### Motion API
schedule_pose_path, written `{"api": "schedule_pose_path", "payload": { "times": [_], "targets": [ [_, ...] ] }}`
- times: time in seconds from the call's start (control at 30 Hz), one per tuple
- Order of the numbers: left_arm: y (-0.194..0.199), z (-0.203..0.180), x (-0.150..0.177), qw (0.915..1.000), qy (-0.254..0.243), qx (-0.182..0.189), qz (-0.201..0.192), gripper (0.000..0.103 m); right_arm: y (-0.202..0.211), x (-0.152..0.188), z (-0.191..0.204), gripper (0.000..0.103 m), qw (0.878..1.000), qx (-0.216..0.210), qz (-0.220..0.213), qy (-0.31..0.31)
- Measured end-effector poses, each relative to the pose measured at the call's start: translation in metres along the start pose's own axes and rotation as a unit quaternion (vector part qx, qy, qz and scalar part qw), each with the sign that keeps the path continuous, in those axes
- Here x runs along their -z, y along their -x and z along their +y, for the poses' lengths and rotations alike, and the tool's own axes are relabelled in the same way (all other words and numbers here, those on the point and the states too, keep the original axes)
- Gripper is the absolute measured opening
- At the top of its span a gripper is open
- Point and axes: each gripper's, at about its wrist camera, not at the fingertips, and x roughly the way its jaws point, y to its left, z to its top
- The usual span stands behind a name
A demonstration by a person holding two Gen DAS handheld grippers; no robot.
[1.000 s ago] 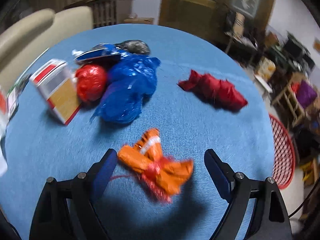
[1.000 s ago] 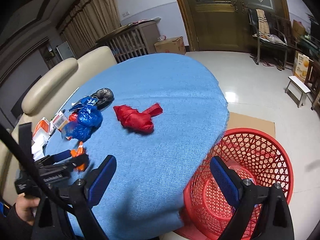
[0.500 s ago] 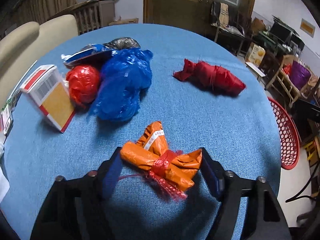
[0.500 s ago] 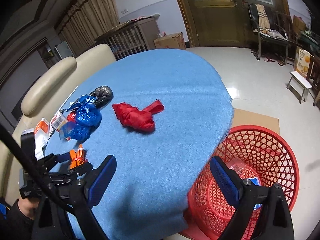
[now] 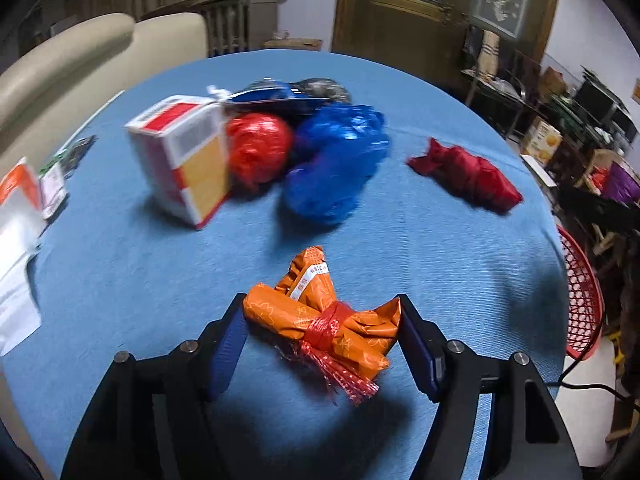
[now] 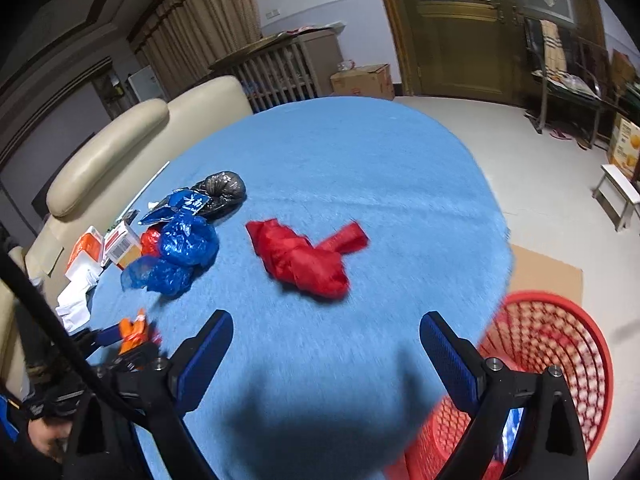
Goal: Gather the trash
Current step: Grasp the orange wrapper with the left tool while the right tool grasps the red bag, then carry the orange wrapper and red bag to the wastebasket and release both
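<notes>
An orange wrapper bundle (image 5: pixel 288 314), tied with red netting, sits between the pads of my left gripper (image 5: pixel 322 312), which press on both its ends just above the blue table (image 5: pixel 120 280). From the right wrist view the same bundle (image 6: pixel 134 330) shows at the lower left in that gripper. My right gripper (image 6: pixel 326 320) stands open with nothing in it over the table's near part. A crumpled red bag (image 6: pixel 304 260) lies ahead of it. Further left lie a blue bag (image 6: pixel 180 248), a black bag (image 6: pixel 224 190) and a red ball of plastic (image 5: pixel 258 146).
A red mesh basket (image 6: pixel 548 360) stands on the floor off the table's right edge. A red, white and yellow box (image 5: pixel 184 156) and some papers (image 5: pixel 20 216) lie at the table's left. A cream sofa (image 6: pixel 120 148) runs behind the table.
My left gripper's jaws have come together onto the orange bundle. My right gripper has shifted left, from over the basket to over the table.
</notes>
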Motion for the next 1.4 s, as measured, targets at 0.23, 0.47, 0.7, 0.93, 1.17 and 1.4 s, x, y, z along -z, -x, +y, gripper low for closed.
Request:
{"api": "schedule_pose_path", "payload": {
  "times": [0.23,0.47,0.7,0.93,1.17,1.4],
  "targets": [
    [0.009,0.015,0.005,0.9997,0.013,-0.019,0.0,0.072,-0.06,-0.026,0.02,0.096,0.999,-0.005,0.031,0.021],
    [0.009,0.017,0.007,0.9995,0.025,-0.021,-0.002,0.072,-0.095,-0.032,0.04,0.051,0.994,0.037,0.068,0.08],
    [0.015,0.011,0.002,0.9992,0.028,-0.025,-0.015,0.072,-0.072,-0.032,0.039,0.04,0.995,0.019,0.067,0.075],
    [0.025,0.007,-0.004,0.9987,0.033,-0.026,-0.03,0.072,-0.03,-0.013,0.035,0.04,0.998,0.006,0.042,0.053],
    [0.031,0.0,-0.005,0.9984,0.034,-0.03,-0.034,0.072,-0.013,0.007,0.035,0.04,0.999,-0.003,0.033,0.039],
    [0.035,0.001,-0.005,0.9977,0.041,-0.044,-0.032,0.072,-0.004,0.018,0.037,0.04,0.999,-0.018,0.03,0.034]
  ]
}}
